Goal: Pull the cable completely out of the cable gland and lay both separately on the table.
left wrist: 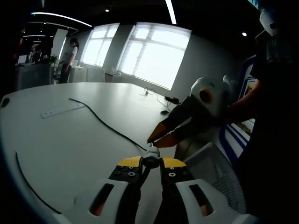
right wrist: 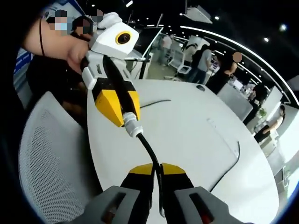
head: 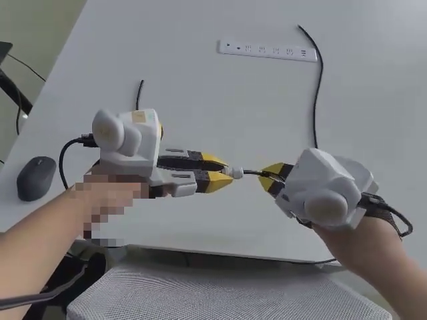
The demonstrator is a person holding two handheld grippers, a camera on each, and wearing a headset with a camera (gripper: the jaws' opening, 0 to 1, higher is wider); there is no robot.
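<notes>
Extraction of the black cable (head: 252, 173) was the step in hand, as I judged it. The left claw (head: 220, 172) was closed on the white cable gland (head: 234, 173), and the right claw (head: 268, 177), just to the right of the gland, was closed on the cable where it came out. Both were held in the air above the near edge of the counter (head: 200, 87), and the cable was not yet out of the gland. To do it well, the right claw needed to move straight away from the gland, along its axis, while the left one held steady; a sideways pull could bend the cable at the mouth. The rest of the cable lay on the smooth white counter beyond the gland, near a power strip (head: 267, 51). Far to the left of the gland was a mouse (head: 35, 177). The room was an open office with large windows (left wrist: 154, 56) and several people.
</notes>
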